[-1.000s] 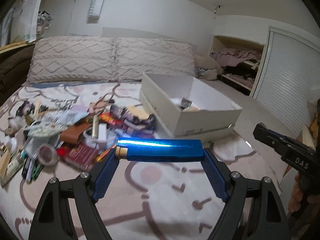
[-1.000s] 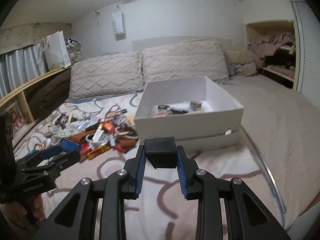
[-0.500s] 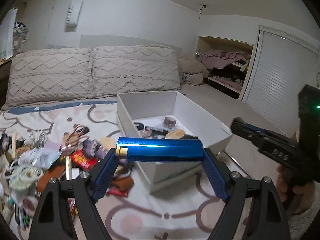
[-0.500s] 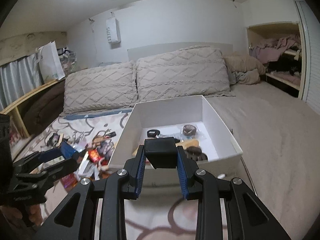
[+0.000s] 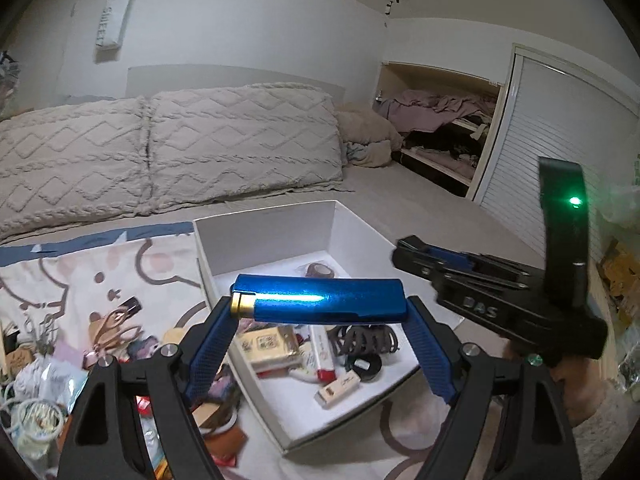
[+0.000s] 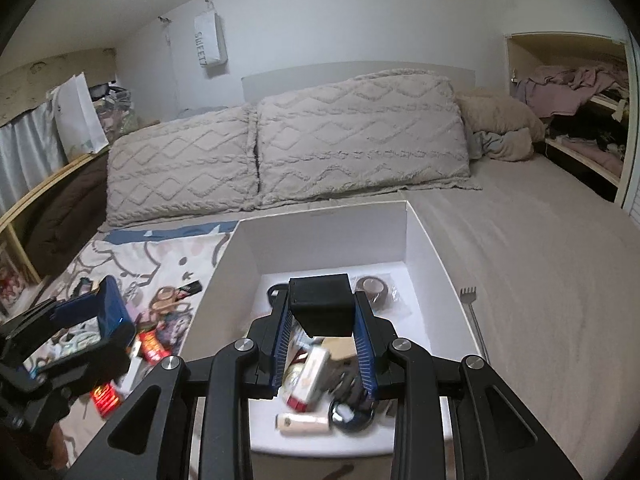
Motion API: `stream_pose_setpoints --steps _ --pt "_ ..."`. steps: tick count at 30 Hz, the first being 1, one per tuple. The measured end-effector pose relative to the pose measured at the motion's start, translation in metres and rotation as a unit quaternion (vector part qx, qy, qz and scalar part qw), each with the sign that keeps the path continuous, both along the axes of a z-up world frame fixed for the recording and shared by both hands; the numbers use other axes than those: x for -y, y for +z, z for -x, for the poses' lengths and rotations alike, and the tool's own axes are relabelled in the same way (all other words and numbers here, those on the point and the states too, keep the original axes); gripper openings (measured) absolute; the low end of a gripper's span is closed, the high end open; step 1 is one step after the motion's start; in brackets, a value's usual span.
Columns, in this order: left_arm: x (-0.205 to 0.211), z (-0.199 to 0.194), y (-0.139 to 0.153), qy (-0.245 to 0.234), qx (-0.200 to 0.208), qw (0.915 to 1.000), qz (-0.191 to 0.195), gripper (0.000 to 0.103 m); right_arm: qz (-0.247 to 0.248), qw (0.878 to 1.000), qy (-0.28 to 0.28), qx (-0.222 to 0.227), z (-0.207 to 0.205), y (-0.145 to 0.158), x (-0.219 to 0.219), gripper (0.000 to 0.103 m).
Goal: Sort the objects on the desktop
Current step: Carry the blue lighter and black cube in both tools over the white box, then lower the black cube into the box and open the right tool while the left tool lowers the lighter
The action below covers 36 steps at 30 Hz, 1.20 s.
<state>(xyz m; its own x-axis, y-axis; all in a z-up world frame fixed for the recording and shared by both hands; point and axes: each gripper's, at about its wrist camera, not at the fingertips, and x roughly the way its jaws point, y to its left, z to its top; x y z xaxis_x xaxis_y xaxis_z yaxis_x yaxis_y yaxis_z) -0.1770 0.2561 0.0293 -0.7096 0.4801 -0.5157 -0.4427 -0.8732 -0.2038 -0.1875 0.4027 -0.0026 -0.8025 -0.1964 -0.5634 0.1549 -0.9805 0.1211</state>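
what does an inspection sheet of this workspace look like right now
surface: bed with patterned sheet
job's things: white box part filled; blue case; black block
clutter: loose pile on the sheet beside the box; back scratcher on the other side
grippers: left hand-held gripper shut on blue case; right hand-held gripper shut on black block, both over the box
cables: nothing seen
surroundings: pillows, open closet

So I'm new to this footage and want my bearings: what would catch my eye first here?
The shiny blue case, clamped end to end in the left claw above the white box. Next, the black block pinched in the right claw over that same box. Then the heap of clutter on the patterned sheet left of the box.
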Motion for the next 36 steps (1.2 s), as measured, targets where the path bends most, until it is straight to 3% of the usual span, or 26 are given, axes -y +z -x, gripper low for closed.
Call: stream_pose_setpoints --steps 5,11,14,19,22,29,36 --pt "-0.011 0.02 -0.001 -0.006 -0.001 0.9999 0.016 0.083 -0.01 1.0 -0.014 0.026 0.034 -0.007 -0.009 0.03" --pt "-0.016 0.046 -0.008 -0.003 0.012 0.9997 0.021 0.083 -0.012 0.994 -0.012 0.108 0.074 -0.031 -0.019 0.03" --pt "-0.019 0.057 -0.011 0.002 0.016 0.9994 0.031 0.083 -0.022 0.989 -0.005 0.148 0.084 -0.047 -0.02 0.03" --pt "-0.024 0.069 -0.016 0.008 0.004 0.9987 0.049 0.083 -0.044 0.984 0.015 0.174 0.088 -0.062 -0.014 0.03" --pt "-0.023 0.082 -0.021 0.011 0.026 0.9989 0.038 0.083 -0.068 0.981 0.014 0.18 0.09 -0.069 -0.01 0.03" --pt "-0.032 0.121 -0.037 0.034 0.081 0.995 0.047 0.083 -0.073 0.979 0.033 0.189 0.096 -0.068 -0.006 0.03" --pt "-0.051 0.162 -0.053 0.06 0.163 0.9836 0.049 0.083 -0.062 0.978 0.047 0.193 0.099 -0.071 -0.005 0.03"
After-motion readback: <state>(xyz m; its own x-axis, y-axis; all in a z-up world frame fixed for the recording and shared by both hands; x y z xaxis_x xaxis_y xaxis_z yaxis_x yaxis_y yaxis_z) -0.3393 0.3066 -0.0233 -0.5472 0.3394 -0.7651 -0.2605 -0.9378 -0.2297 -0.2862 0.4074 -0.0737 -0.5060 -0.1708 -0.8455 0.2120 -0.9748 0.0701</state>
